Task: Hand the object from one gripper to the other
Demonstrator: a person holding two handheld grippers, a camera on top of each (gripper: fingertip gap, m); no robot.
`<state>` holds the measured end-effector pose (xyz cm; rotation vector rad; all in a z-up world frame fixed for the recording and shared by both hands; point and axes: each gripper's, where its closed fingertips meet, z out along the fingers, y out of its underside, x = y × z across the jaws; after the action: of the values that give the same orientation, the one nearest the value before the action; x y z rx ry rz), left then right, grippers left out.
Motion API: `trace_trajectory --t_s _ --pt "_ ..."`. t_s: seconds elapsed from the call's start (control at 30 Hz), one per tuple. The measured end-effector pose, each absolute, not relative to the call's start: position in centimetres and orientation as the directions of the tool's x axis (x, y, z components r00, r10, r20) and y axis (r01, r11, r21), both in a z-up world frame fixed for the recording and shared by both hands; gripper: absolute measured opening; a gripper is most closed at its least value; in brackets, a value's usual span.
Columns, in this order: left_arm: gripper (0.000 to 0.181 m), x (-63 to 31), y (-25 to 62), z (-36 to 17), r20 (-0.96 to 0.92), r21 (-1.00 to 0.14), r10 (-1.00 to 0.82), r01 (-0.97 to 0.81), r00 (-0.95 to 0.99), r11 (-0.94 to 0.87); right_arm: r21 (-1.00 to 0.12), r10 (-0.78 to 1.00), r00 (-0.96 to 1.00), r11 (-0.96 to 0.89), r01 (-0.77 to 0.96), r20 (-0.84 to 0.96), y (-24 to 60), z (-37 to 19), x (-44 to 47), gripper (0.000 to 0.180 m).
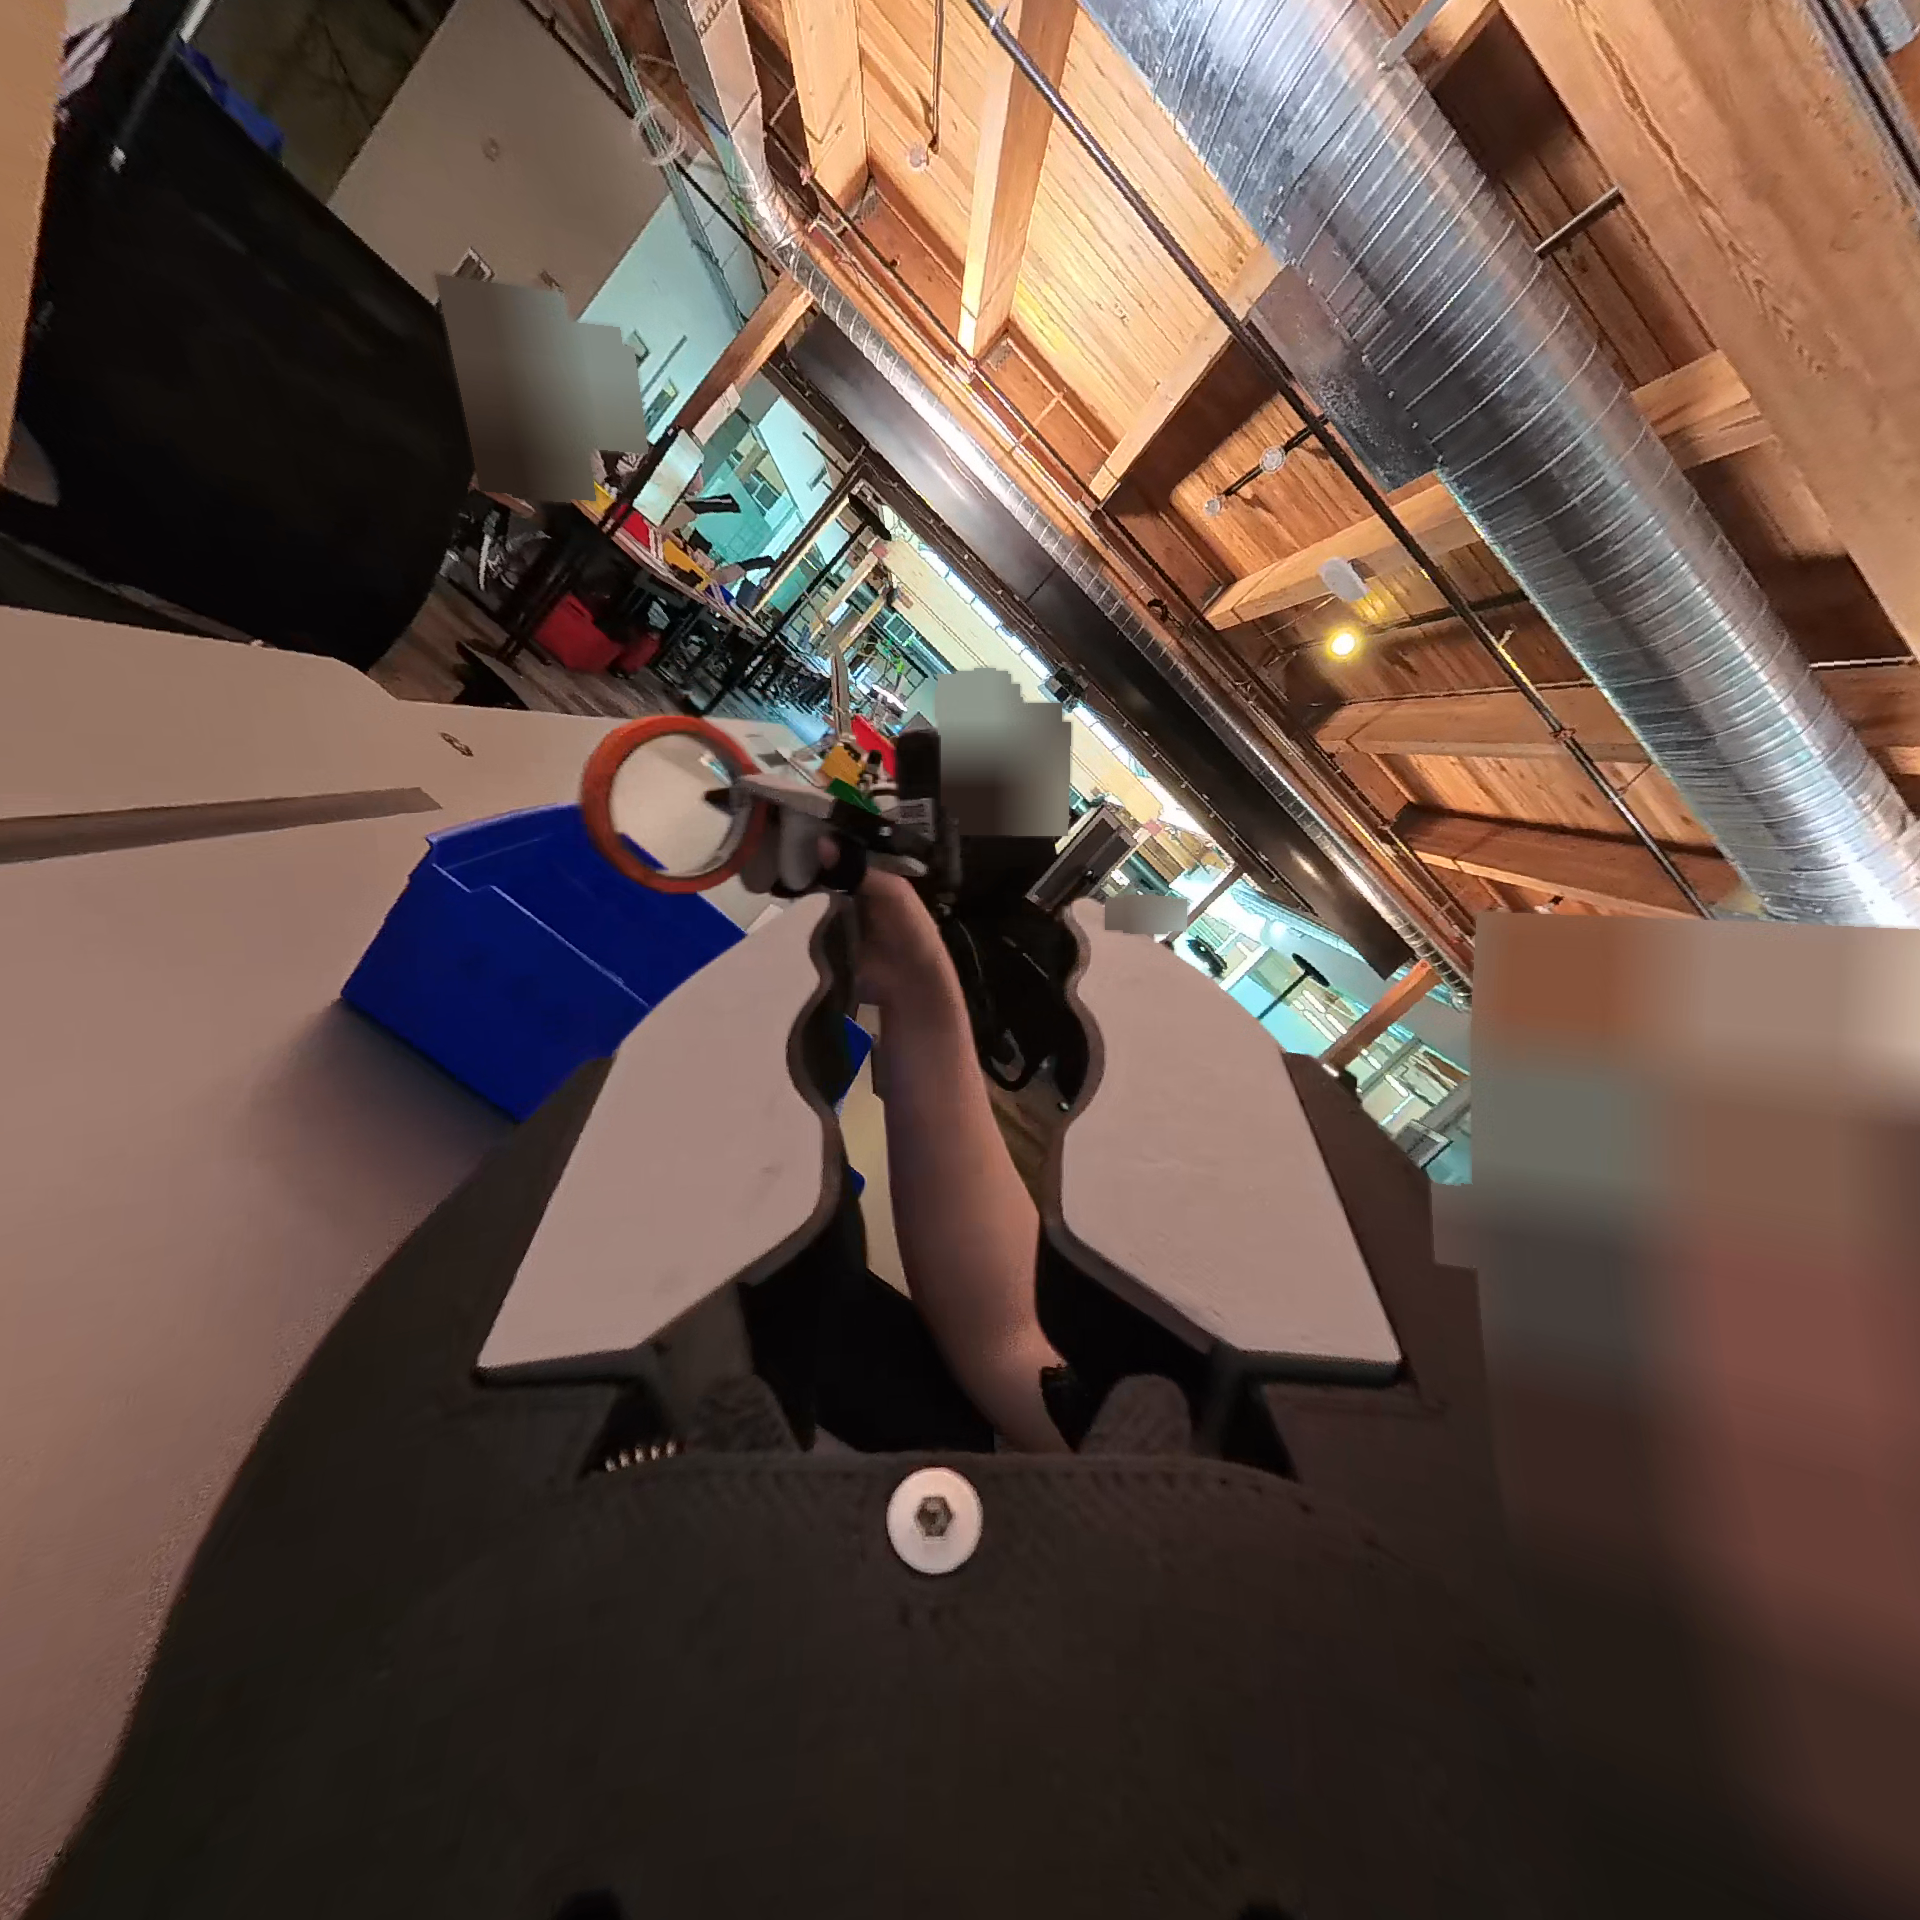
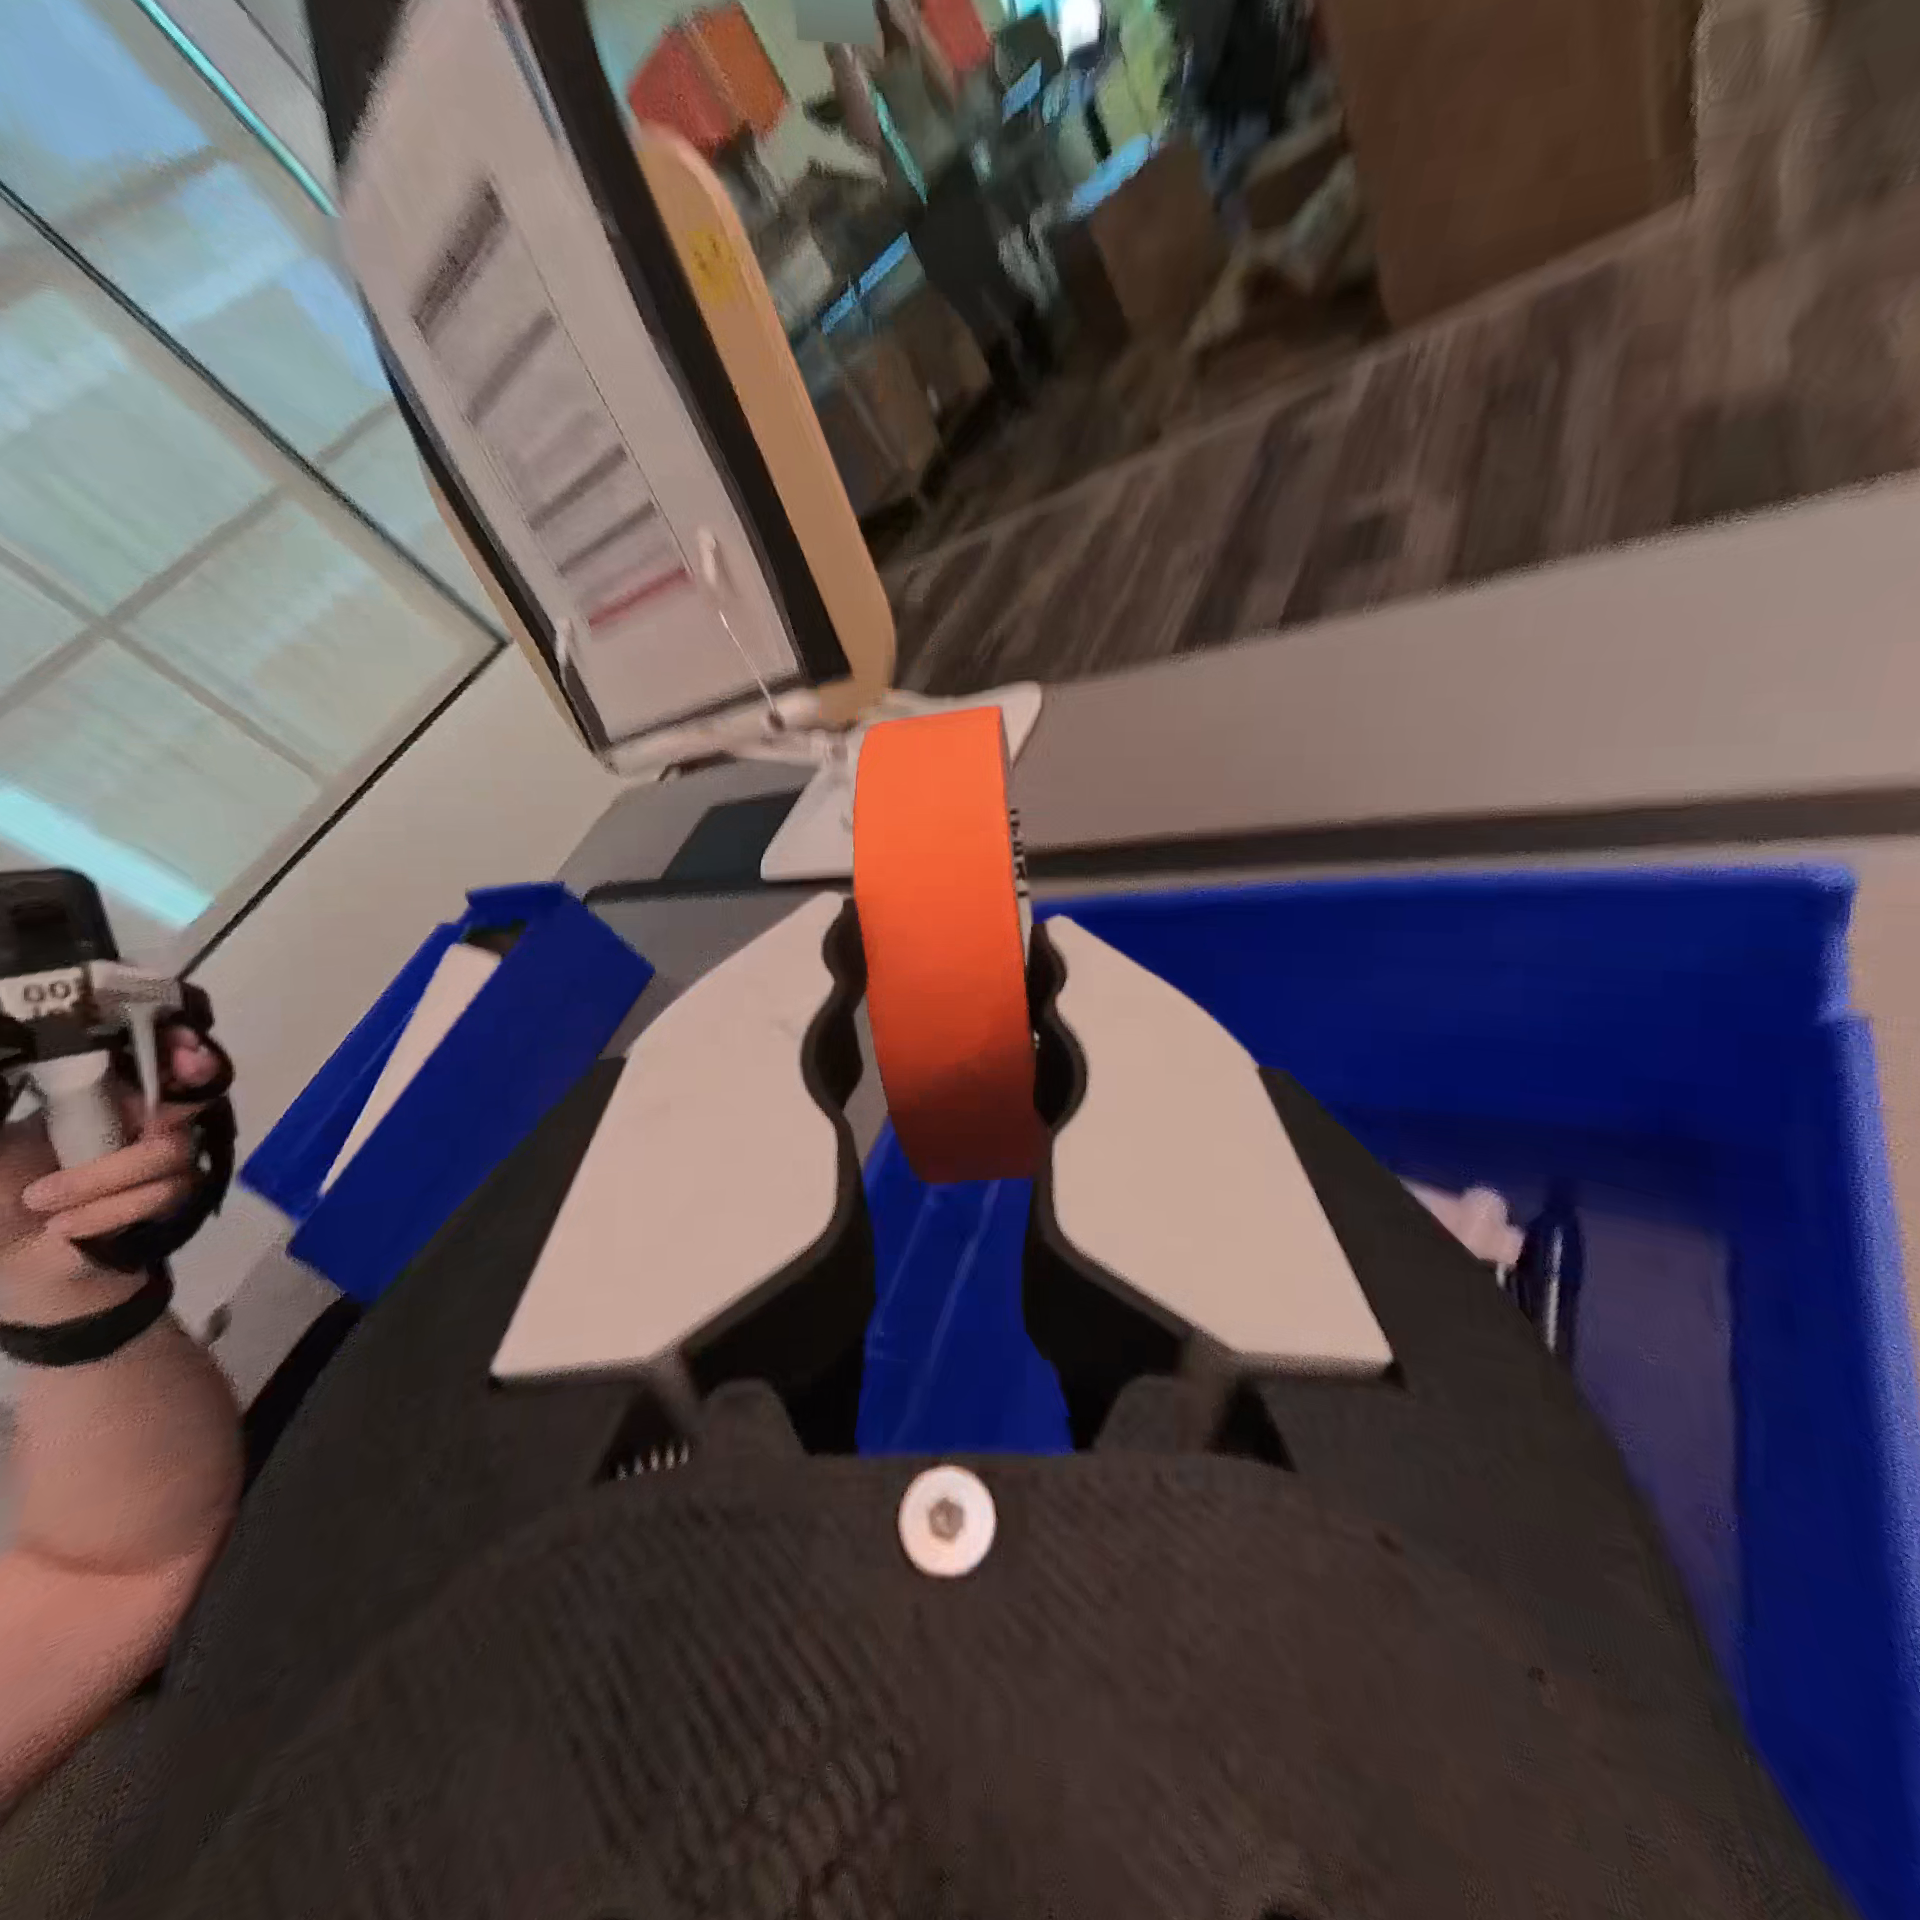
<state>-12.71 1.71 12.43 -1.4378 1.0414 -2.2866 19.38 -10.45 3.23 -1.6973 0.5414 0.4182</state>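
Right wrist view, surface: pale surface (image 2: 1455,707) runs behind and under everything, tilted in the picture, which is blurred
Blue bin: large blue bin (image 2: 1558,997) sits on the surface, directly below and to the right of the jaws; a second blue bin (image 2: 457,1081) lies farther left
Right gripper: right gripper (image 2: 940,1023) has its jaws drawn in on the two flat sides of the tape roll, holding it clear above the bin
Tape roll: orange tape roll (image 2: 940,956) stands on edge between the fingertips, its outer band facing the camera, most of it sticking out past the tips
Left wrist view, left gripper: left gripper (image 1: 951,1018) has its jaws spread partway with nothing between them
Direction to the roll: the tape roll (image 1: 675,821) lies ahead and to the left of the left jaws, well apart, its open hole turned toward this camera
Axis: the ring's plane faces the left gripper, so its free rim on the far side from the right fingers looks the likely place to take
Nearer hand: the right one already holds it; the left must close the gap, by my reading
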Motion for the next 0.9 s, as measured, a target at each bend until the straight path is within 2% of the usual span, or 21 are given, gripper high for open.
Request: trace_trajectory --t_s 0.17,0.37,0.43,0.53,0.63,0.9 --pt "0.034 -12.5 0.9 12.2 0.677 -0.692 -0.538 -0.185 -0.502 -0.698 -0.643 -0.102 0.737 -0.42 -0.64 -0.668 -9.4 -3.7 17.9 0.032" --pt "0.035 -12.5 -0.1 11.9 0.653 -0.729 -0.569 -0.21 -0.5 -0.651 -0.505 -0.207 0.678 -0.524 -0.686 -0.706 -9.3 -8.7 18.0 0.032" --pt "0.034 -12.6 -0.3 11.9 0.652 -0.73 -0.567 -0.215 -0.503 -0.649 -0.493 -0.196 0.657 -0.518 -0.699 -0.728 -9.1 -8.8 18.0 0.033" --pt "0.034 -12.8 -0.1 12.1 0.65 -0.732 -0.568 -0.215 -0.505 -0.647 -0.515 -0.206 0.676 -0.503 -0.694 -0.708 -9.1 -8.9 18.7 0.033" --pt "0.035 -13.3 0.5 12.6 0.636 -0.745 -0.592 -0.19 -0.495 -0.64 -0.582 -0.281 0.755 -0.499 -0.642 -0.593 -9.5 -9.3 20.3 0.034" --pt "0.037 -15.3 4.0 13.4 0.486 -0.87 -0.804 -0.103 -0.342 -0.483 -0.768 -0.316 0.894 -0.466 -0.438 -0.318 -10.0 -5.4 22.1 0.043"
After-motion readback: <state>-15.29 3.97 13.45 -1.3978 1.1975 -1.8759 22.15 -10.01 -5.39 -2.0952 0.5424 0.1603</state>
